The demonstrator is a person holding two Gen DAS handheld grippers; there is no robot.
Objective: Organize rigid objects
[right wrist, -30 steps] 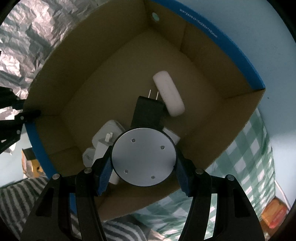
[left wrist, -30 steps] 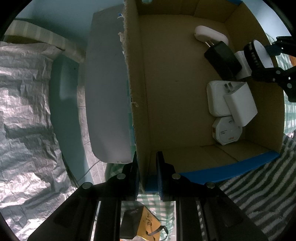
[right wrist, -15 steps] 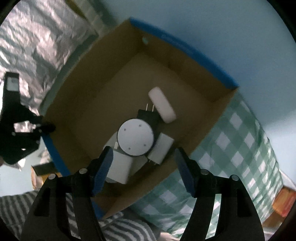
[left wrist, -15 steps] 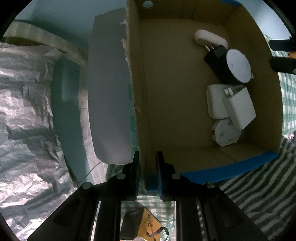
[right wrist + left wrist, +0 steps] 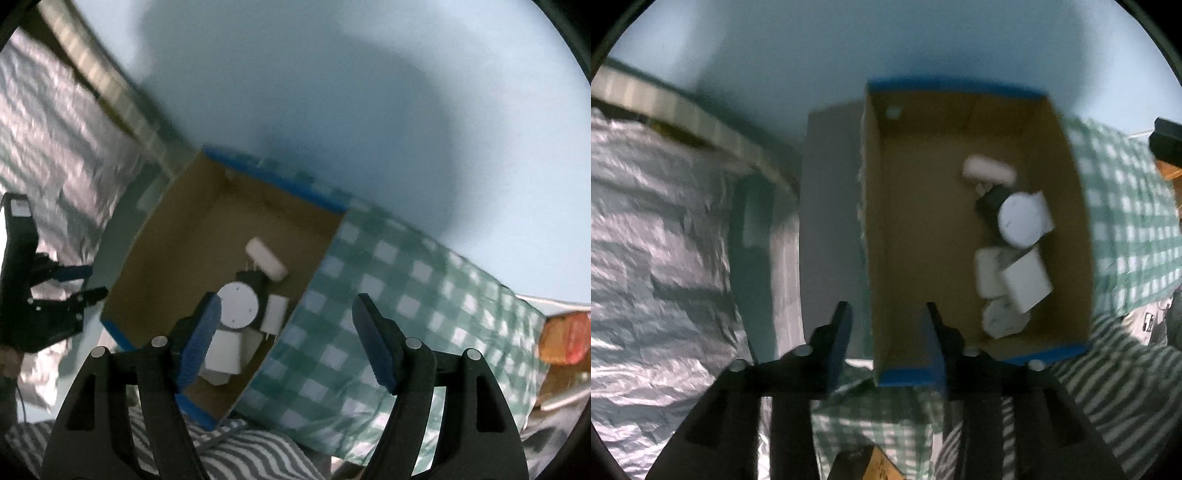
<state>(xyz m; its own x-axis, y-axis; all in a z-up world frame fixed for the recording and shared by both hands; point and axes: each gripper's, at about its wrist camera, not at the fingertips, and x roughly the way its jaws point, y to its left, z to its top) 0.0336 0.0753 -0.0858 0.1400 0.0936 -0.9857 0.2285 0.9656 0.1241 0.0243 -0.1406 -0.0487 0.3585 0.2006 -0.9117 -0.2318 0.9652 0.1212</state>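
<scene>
A cardboard box (image 5: 923, 240) with a blue rim holds several chargers: a white oval one (image 5: 988, 171), a black adapter (image 5: 991, 199), square white plugs (image 5: 1027, 282), and a round white disc (image 5: 1021, 223) lying on top. My left gripper (image 5: 888, 332) hovers above the box's near left corner. Its jaws are opening, and the pads stand clear of the wall. My right gripper (image 5: 288, 332) is also above the box (image 5: 177, 258), its jaws opening with nothing between them. The disc (image 5: 238, 304) lies below its left finger.
Crinkled silver foil (image 5: 657, 258) covers the left side. A pale panel (image 5: 827, 221) leans along the box's left wall. Green checked cloth (image 5: 406, 314) lies right of the box, grey striped cloth (image 5: 1108, 387) in front. An orange packet (image 5: 565, 336) sits far right.
The right gripper let the round disc go into the box, then rose and drew back. The left gripper released the box wall, opened and rose.
</scene>
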